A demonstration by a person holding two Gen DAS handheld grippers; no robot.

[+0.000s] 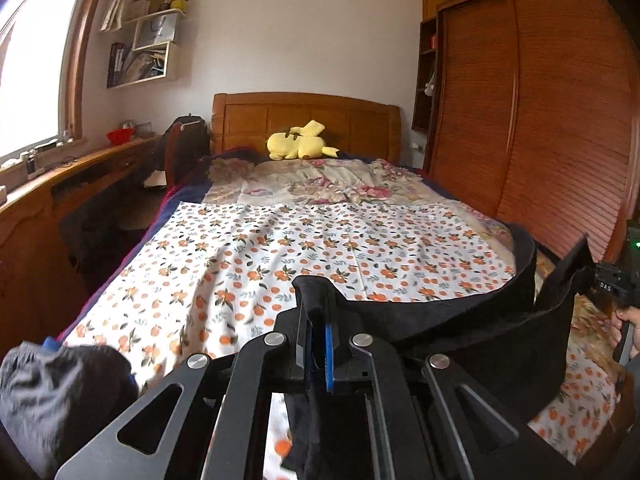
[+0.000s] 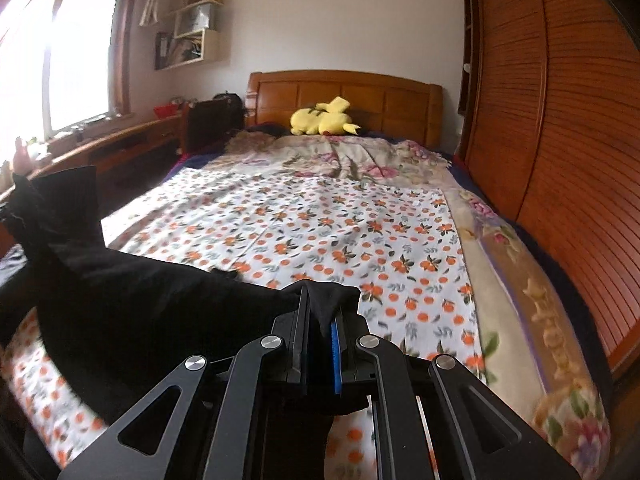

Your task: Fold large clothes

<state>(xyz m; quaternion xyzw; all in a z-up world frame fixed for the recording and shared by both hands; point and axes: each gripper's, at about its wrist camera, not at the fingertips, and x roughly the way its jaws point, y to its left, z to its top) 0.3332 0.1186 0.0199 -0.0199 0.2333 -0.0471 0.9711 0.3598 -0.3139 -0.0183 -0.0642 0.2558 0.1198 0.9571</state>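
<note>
In the left wrist view, the left tool [image 1: 316, 320] is seen pressed together on a fold of a large black fabric garment [image 1: 480, 320], which is pinched between its black and blue pads. From the pinched point the garment is stretched away to the right in a dark band held above the bed, and a further length is seen hanging beneath the tool. At the far right edge, the right tool [image 1: 612, 288] is partly visible with a hand [image 1: 624, 320] around it, and the garment's other end is gathered there. A white bedsheet printed with oranges [image 1: 280, 248] is spread below, a yellow plush toy [image 1: 298, 142] is lying near the wooden headboard [image 1: 304, 116], and a crumpled grey cloth [image 1: 60, 392] is seen at lower left.

In the right wrist view, the right tool [image 2: 324, 316] is closed on another fold of the same garment [image 2: 140, 300], which is drawn off to the left above the sheet [image 2: 340, 232]. The plush toy [image 2: 324, 118] is seen against the headboard [image 2: 344, 92].
</note>
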